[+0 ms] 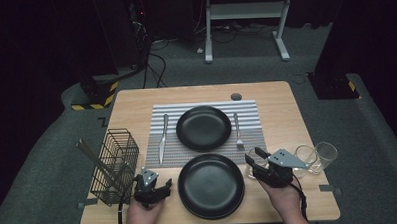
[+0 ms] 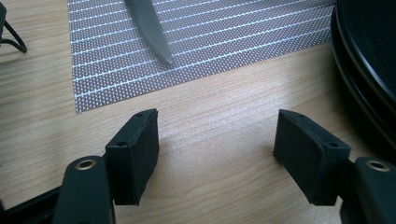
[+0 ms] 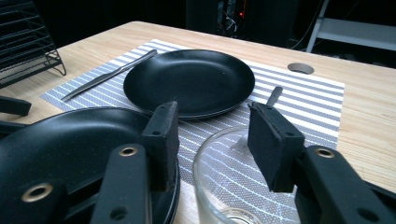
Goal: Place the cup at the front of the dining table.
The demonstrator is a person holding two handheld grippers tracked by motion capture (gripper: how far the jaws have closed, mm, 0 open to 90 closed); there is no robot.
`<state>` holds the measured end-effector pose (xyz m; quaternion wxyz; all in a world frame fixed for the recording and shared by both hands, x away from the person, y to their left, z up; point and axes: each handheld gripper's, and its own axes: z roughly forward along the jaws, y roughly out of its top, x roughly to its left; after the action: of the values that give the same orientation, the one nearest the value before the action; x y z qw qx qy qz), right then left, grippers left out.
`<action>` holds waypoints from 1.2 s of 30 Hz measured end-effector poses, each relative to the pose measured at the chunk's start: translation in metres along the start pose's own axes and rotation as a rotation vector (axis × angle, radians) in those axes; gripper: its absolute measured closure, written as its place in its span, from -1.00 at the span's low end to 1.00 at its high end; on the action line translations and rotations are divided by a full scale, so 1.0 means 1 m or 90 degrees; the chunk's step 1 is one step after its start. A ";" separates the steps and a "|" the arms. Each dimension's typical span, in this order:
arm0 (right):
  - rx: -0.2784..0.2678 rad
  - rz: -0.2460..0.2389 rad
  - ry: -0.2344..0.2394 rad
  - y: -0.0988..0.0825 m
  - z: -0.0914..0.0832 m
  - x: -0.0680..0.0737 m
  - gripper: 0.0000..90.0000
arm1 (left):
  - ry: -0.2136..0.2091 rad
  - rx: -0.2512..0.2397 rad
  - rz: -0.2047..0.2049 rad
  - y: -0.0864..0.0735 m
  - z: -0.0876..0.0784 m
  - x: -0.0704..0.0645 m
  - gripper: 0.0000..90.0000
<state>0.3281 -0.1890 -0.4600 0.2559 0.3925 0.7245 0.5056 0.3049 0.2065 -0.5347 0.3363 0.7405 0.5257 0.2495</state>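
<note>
On the table point(image 1: 136, 101), the placemat point(image 1: 156, 116) carries plate, knife and fork. Our right hand-held gripper point(image 3: 212, 135), jaws apart, straddles the glass point(image 3: 233, 186) beside it; left hand-held gripper point(image 2: 215, 154) open, empty. Two glasses remain unplaced.

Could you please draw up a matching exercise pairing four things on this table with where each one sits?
Things:
1. knife
2. fork
3. wire basket
4. glass

Places:
A. between the right gripper's open jaws
B. at the table's left edge
C. on the striped mat, left of the far plate
D. on the striped mat, right of the far plate

Pairs: 1-C, 2-D, 3-B, 4-A
</note>
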 end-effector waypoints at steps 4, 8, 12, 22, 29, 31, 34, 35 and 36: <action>-0.008 0.005 -0.002 0.001 -0.002 -0.004 0.02 | -0.001 0.000 0.000 0.000 0.000 0.000 -0.31; -0.009 0.008 -0.003 0.002 -0.002 -0.008 -0.11 | 0.000 0.000 0.000 0.000 0.000 0.000 -0.31; -0.007 0.006 -0.001 0.002 -0.003 -0.009 -0.27 | 0.000 0.000 0.000 0.000 0.000 0.000 -0.31; 0.007 0.023 -0.021 -0.002 -0.001 -0.013 -0.58 | -0.001 0.000 0.000 0.000 0.000 0.000 -0.31; 0.014 0.029 -0.021 -0.007 0.000 -0.017 -0.59 | -0.001 0.000 0.000 0.000 0.000 0.000 -0.31; 0.018 0.028 -0.022 -0.009 0.001 -0.017 -0.59 | -0.001 0.000 -0.001 0.000 0.000 0.000 -0.31; 0.020 0.028 -0.021 -0.011 0.003 -0.018 -0.59 | -0.001 0.000 -0.001 0.000 0.000 0.000 -0.31; 0.021 0.029 -0.020 -0.011 0.003 -0.017 -0.59 | -0.001 0.000 -0.001 0.000 0.000 0.000 -0.31; 0.022 0.028 -0.020 -0.012 0.004 -0.017 -0.59 | -0.001 0.000 -0.001 0.000 0.000 0.000 -0.31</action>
<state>0.3370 -0.2032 -0.4731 0.2491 0.4208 0.7201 0.4922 0.3049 0.2066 -0.5347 0.3371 0.7403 0.5258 0.2486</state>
